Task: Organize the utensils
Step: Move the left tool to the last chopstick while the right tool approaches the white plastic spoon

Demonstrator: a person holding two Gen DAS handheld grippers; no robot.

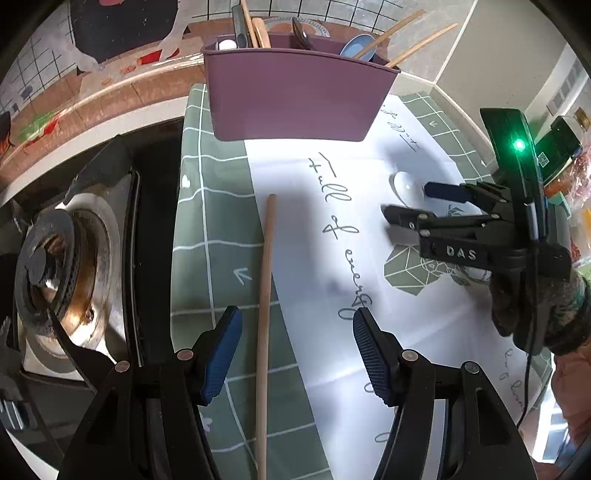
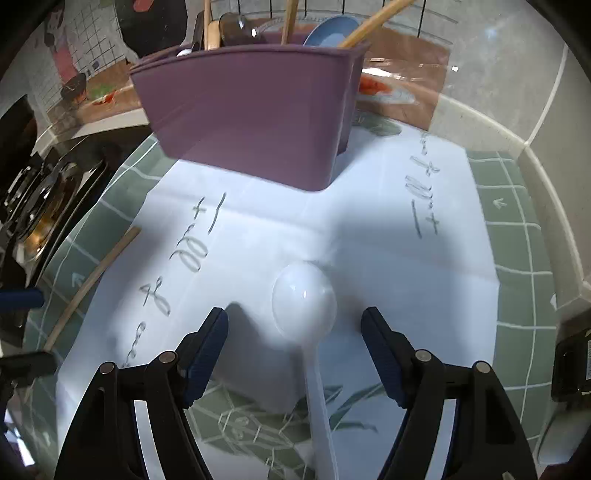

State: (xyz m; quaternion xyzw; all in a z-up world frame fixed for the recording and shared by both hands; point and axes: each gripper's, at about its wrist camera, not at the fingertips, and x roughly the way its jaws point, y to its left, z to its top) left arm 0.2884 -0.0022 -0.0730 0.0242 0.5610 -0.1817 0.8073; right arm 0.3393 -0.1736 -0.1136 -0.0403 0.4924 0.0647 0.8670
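The purple utensil holder (image 1: 295,99) stands at the far end of the table (image 1: 218,206), on a white and green printed cloth (image 2: 388,258). It already carries a fair load: wooden chopsticks (image 1: 391,33) lean out of its right side beside a blue spoon (image 1: 358,46), and further handles, one of pale wood and one dark, rise from the left and middle parts. Which compartment each sits in cannot be told from these views. That part of the sorting looks done.

Two pieces remain loose on the cloth. A single wooden chopstick (image 1: 266,314) lies lengthwise in front of the holder, well apart from it. The left hand-held gripper (image 1: 297,354) hangs over the chopstick's near half with its jaws spread, one pad on each side and neither pressing on the wood, so nothing is grasped yet. A white plastic spoon (image 2: 304,306) lies to the right of the chopstick, bowl toward the holder and handle toward the camera. The right hand-held gripper (image 2: 294,354) straddles it, jaws parted and clear of the handle, likewise empty.

By my judgement the task is in its late stretch: both hands stand ready for a pick, and what is left is to close on the chopstick and the spoon, lift them and drop each into the holder. A gas burner (image 1: 55,266) sits off the table's left edge, uninvolved.
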